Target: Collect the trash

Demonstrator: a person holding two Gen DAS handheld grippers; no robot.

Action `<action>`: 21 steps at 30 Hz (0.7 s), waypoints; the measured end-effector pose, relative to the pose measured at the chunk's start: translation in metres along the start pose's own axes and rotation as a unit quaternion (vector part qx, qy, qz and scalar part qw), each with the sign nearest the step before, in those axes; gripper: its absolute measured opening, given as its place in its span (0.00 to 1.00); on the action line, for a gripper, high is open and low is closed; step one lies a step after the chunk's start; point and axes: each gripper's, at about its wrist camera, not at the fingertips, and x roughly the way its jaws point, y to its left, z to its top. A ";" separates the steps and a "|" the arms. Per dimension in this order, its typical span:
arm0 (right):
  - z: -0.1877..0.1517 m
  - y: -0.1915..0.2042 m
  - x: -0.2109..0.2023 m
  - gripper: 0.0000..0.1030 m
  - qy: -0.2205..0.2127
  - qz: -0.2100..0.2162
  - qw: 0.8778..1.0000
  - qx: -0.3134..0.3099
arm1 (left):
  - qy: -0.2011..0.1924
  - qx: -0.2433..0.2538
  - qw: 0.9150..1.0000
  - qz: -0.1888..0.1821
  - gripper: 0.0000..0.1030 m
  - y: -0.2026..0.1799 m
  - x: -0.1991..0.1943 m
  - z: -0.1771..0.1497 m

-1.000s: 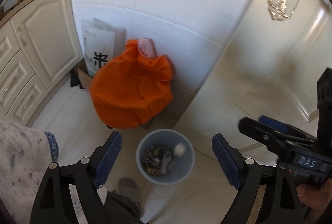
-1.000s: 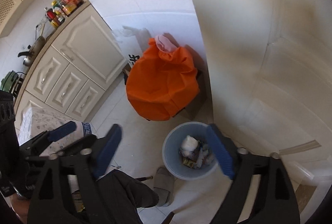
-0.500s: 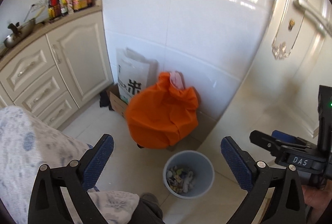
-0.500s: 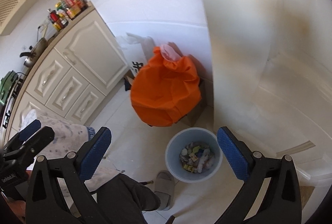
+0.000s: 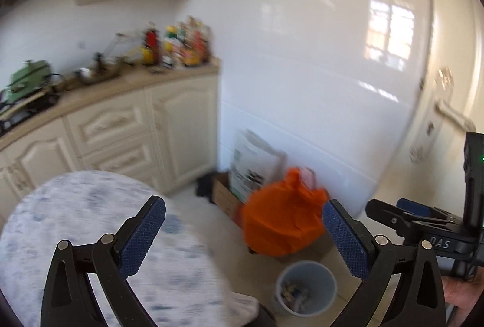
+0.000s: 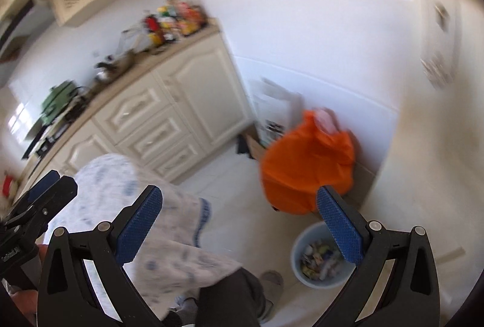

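A light-blue bin (image 5: 305,287) (image 6: 320,257) stands on the floor low in both views, with mixed scraps of trash (image 6: 317,259) inside. My left gripper (image 5: 243,231) is open high above the floor, nothing between its blue pads. My right gripper (image 6: 239,221) is open too and holds nothing; its right pad overlaps the bin's rim in the picture. Each gripper shows at the edge of the other's view: the right gripper (image 5: 417,218) at the right of the left wrist view, the left gripper (image 6: 39,197) at the left of the right wrist view.
An orange bag (image 5: 281,224) (image 6: 305,163) sits against the white tiled wall behind the bin, beside a white paper bag (image 5: 254,163) and a cardboard box (image 5: 224,197). Cream cabinets (image 5: 121,130) with bottles (image 5: 178,42) on the counter run along the left. The person's patterned clothing (image 6: 136,206) and slipper (image 6: 272,278) fill the foreground.
Both grippers have risen and tilted up away from the bin, which has shrunk and slid to the bottom of each view. The counter and upper cabinet have come into sight.
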 end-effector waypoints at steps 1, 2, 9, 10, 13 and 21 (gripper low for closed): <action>0.003 0.015 -0.003 1.00 -0.005 0.008 1.000 -0.010 | -0.010 -0.005 1.000 0.012 0.99 0.010 -0.017 -0.003; 0.005 0.027 -0.006 1.00 -0.010 0.015 1.000 -0.018 | -0.022 -0.011 0.999 0.027 0.99 0.022 -0.034 -0.006; 0.009 0.130 -0.023 1.00 -0.042 0.074 0.992 -0.090 | -0.076 -0.065 0.987 0.125 0.99 0.089 -0.150 -0.035; 0.007 0.145 -0.026 1.00 -0.045 0.083 0.990 -0.102 | -0.083 -0.074 0.984 0.141 0.99 0.098 -0.169 -0.040; -0.002 0.189 -0.033 1.00 -0.048 0.116 0.983 -0.130 | -0.100 -0.088 0.975 0.180 0.99 0.111 -0.205 -0.055; -0.034 0.275 -0.069 1.00 -0.076 0.158 0.962 -0.208 | -0.111 -0.118 0.946 0.282 0.99 0.104 -0.283 -0.099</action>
